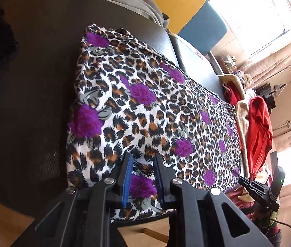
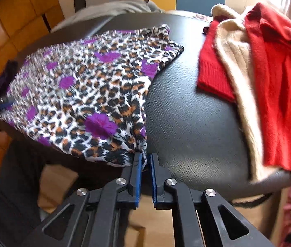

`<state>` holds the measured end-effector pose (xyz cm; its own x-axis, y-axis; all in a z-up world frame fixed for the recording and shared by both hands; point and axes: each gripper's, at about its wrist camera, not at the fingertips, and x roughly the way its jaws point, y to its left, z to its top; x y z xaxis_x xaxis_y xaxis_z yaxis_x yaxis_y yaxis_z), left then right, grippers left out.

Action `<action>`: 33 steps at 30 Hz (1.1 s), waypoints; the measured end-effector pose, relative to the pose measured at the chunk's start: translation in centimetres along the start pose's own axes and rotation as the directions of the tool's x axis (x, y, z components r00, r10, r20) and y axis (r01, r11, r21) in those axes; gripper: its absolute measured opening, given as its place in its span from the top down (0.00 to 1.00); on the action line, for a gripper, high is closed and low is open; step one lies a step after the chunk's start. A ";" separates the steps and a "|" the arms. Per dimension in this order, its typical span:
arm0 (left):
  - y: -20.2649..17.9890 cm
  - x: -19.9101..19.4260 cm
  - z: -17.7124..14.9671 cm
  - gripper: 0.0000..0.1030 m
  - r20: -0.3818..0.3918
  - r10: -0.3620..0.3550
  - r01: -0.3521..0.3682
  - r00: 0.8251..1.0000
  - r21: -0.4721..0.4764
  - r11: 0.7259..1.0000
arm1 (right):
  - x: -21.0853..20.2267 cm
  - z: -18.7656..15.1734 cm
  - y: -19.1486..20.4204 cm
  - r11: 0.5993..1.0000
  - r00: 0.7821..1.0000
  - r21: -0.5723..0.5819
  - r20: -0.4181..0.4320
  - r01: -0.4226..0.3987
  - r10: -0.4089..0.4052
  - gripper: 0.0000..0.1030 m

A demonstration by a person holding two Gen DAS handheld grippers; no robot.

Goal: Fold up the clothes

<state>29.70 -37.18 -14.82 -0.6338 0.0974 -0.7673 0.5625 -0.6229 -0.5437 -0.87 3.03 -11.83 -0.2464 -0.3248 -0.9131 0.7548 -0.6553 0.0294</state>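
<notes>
The leopard-print garment (image 1: 145, 111) lies folded flat on the dark surface (image 1: 32, 61), near a red-and-cream pile (image 2: 258, 78). My left gripper (image 1: 143, 177) hovers over its near edge, jaws part open, holding nothing; my right gripper (image 2: 145, 164) has narrow jaws at a corner — pinch unclear. Thin, limp cloth — I'd grip corners.

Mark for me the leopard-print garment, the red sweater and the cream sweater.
leopard-print garment (image 1: 145, 111): left wrist view, middle of its spread top face.
red sweater (image 2: 277, 94): right wrist view, on its broad draped body.
cream sweater (image 2: 238, 61): right wrist view, strip showing between red layers.
</notes>
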 end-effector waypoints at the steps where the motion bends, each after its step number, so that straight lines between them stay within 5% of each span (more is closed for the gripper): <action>1: -0.3 -0.1 0.0 0.81 0.000 0.010 -0.010 1.000 0.004 1.000 | -0.3 0.1 -0.3 1.000 1.000 0.006 0.000 0.022 -0.022 0.76; 4: -1.8 -0.6 0.3 0.74 0.024 0.075 -0.076 0.997 0.045 0.996 | -2.2 1.1 -1.1 0.997 0.996 0.032 0.050 0.071 -0.072 0.63; 9: -3.9 -0.7 1.1 0.74 0.077 0.109 -0.119 0.991 0.135 0.984 | -5.0 5.1 -0.1 0.994 0.963 0.067 0.262 -0.081 0.061 0.41; 13: -3.1 1.0 1.9 0.74 0.035 0.150 -0.153 0.988 0.111 0.982 | -1.9 9.3 4.2 0.996 0.952 0.009 0.297 -0.086 0.080 0.39; 16: -1.8 1.0 1.9 0.74 0.033 0.101 -0.103 0.994 0.068 0.992 | 1.7 11.3 5.9 1.000 0.969 -0.003 0.245 -0.025 0.025 0.39; 18: -1.0 0.9 2.0 0.75 0.035 0.061 -0.062 0.998 0.036 0.997 | 4.6 11.6 5.7 1.000 0.985 0.006 0.174 0.013 -0.014 0.38; 24: 0.5 0.6 2.4 0.76 0.033 -0.016 0.017 0.999 -0.026 1.000 | 5.3 10.3 5.1 1.000 0.965 -0.020 0.262 0.006 -0.001 0.32; 33: 1.1 -6.4 5.2 0.69 0.199 0.088 -0.101 0.976 0.053 0.993 | 5.2 8.3 5.6 1.000 0.947 -0.003 0.320 0.020 -0.018 0.29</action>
<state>31.64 -42.52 -8.78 -0.6746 -0.1143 -0.7293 0.5944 -0.6699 -0.4448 -2.92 -7.98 -13.04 -0.4418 -0.5142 -0.7352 0.7515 -0.6597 0.0098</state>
